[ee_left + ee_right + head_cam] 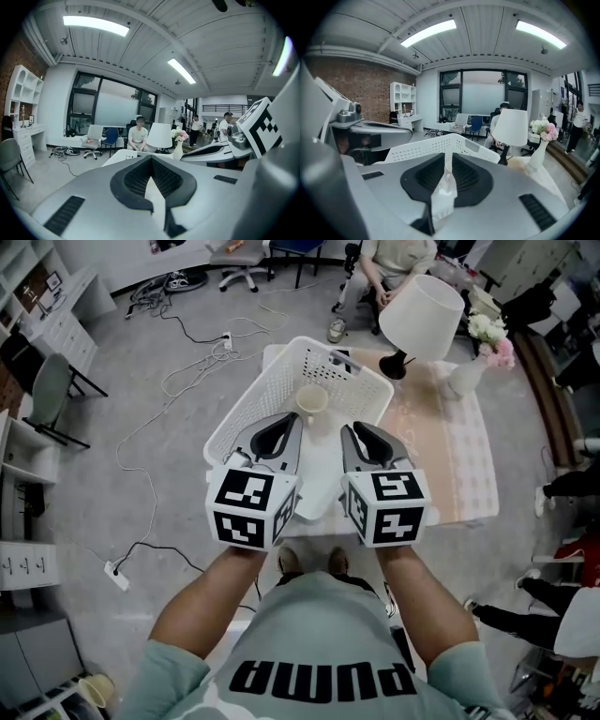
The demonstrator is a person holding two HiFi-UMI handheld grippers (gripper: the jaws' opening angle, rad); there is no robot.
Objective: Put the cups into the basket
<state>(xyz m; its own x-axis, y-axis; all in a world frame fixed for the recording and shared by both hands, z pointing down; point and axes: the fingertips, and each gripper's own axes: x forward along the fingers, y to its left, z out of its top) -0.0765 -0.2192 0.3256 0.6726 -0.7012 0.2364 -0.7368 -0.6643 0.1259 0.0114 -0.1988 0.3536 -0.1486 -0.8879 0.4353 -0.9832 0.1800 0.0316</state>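
A white slatted basket stands on the table, with one pale cup upright inside it. My left gripper hovers over the basket's near edge, jaws together and empty; in its own view the gripper has its pads meeting at the tips. My right gripper is beside it, jaws drawn to a narrow slit. In the right gripper view the gripper points at the basket. A pale sliver shows in the slit; I cannot tell if it is a thing or the surface below.
A white lamp and a vase of flowers stand at the table's far right. A person sits behind the table. Cables trail across the floor on the left. Other people stand at the right.
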